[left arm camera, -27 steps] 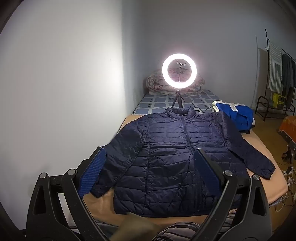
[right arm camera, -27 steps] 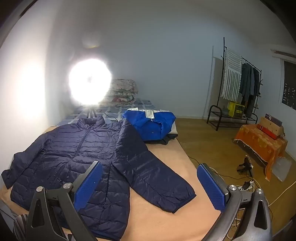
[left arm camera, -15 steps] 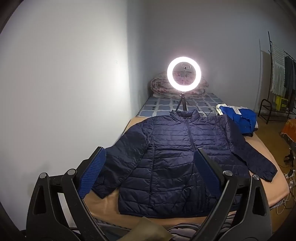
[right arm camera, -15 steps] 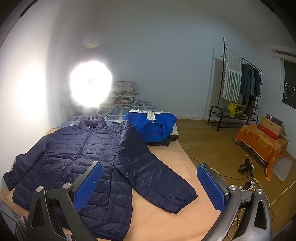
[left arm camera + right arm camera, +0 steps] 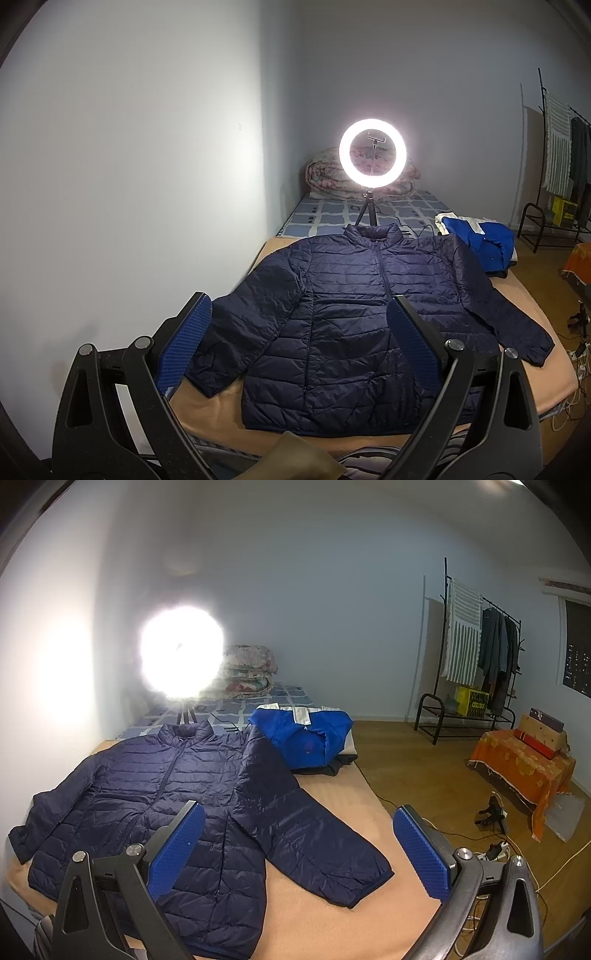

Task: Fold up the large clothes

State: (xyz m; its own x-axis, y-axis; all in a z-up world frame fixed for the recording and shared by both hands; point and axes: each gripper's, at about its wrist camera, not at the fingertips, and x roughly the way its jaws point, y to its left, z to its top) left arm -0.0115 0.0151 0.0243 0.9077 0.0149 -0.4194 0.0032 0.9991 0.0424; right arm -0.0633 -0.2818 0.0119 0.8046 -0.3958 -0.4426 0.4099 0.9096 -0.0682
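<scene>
1. Both tongs stand wide open with nothing between the blue pads: the left gripper [image 5: 299,336] hangs above the near edge of the bed, over the lower front of the jacket, and the right gripper [image 5: 299,845] hangs over the jacket's hem and the sleeve on the floor side.
2. Neither pair of pads touches cloth; both are held clear above the bed [image 5: 221,410] and tilt downward toward it.
3. A navy quilted jacket [image 5: 354,317] lies flat, front up and zipped, on the tan cover of the bed.
4. Its long axis runs away from the cameras: the hem lies at the near edge and the stand-up collar points to the far end, toward the ring light [image 5: 372,155].
5. The zip runs straight along that axis, roughly down the middle of the body.
6. Both sleeves spread out and downward from the shoulders. One sleeve angles toward the wall [image 5: 129,166], its cuff near the bed's wall-side edge; the other angles toward the floor side, its cuff lying close to that edge of the bed.
7. Beyond the floor-side shoulder sits a blue-and-white garment [image 5: 303,738], bunched in a heap and just beside the jacket's upper sleeve.
8. The ring light stands on a small tripod right behind the collar, with a rolled floral quilt [image 5: 251,668] further back against the far wall.
9. A clothes rack [image 5: 476,657] stands well apart on the wooden floor.
</scene>
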